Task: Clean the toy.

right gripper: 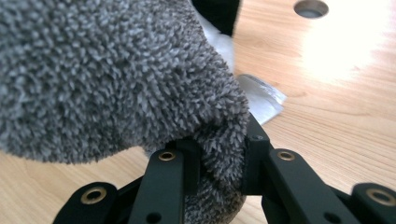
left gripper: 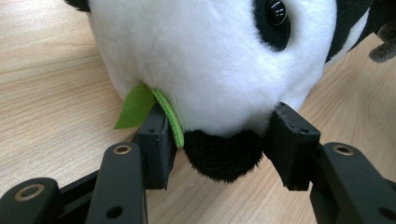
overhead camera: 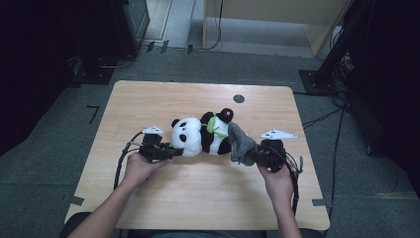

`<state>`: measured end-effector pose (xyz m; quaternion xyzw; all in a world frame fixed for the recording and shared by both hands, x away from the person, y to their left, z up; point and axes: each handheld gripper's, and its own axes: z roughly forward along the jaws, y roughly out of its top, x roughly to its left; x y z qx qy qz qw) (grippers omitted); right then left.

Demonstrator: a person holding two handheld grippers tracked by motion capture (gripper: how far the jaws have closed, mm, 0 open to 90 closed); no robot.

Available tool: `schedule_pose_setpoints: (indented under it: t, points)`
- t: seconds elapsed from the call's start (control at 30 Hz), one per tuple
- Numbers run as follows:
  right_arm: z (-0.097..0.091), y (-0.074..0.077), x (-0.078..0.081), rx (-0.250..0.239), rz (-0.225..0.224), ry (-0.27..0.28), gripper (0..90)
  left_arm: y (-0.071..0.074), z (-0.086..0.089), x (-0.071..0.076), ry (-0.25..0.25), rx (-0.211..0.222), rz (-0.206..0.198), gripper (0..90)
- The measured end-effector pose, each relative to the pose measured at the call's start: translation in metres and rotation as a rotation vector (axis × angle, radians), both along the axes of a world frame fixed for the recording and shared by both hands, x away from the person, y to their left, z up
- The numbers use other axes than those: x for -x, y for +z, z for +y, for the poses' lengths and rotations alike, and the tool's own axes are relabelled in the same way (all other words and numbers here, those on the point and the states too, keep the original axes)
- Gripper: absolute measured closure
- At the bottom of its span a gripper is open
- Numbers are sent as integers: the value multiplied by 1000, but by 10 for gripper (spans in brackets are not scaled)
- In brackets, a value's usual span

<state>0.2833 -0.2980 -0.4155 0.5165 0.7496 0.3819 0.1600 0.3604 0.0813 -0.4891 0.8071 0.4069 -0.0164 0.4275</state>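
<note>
A black-and-white panda plush lies on its side on the wooden table, head to the left, with a green felt leaf at its neck. My left gripper is shut on the panda's head; its pads press the white fur on either side of a black ear, with a green leaf by the left pad. My right gripper is shut on a grey fuzzy cloth at the panda's legs. The cloth is bunched between the jaws of that gripper and hides most of the plush.
A round hole sits in the tabletop near the far edge, the same hole showing beyond the cloth. A pale tag lies under the cloth. Black stands and cables ring the table on the grey floor.
</note>
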Motion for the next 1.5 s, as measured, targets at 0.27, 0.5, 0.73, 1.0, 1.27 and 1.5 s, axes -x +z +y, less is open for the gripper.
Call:
schedule_pose_setpoints:
  t: [0.27,0.5,0.73,1.0,1.27,1.5]
  points:
    - [-33,-16,-26,8,49,-40,759,0,1,-2,-3,-5,-6,478]
    - [-49,-33,-49,6,83,-55,756,0,2,-4,-14,-11,-15,481]
    - [-61,-52,-70,20,137,-81,752,1,4,-8,-14,-19,-26,481]
    - [-72,-75,-89,12,173,-104,721,0,3,-8,-11,-23,-44,478]
    - [-86,-89,-94,-54,141,-86,634,-1,3,-8,-11,-23,-58,470]
    - [-88,-82,-92,8,128,-179,390,-1,3,-8,-13,-26,-63,452]
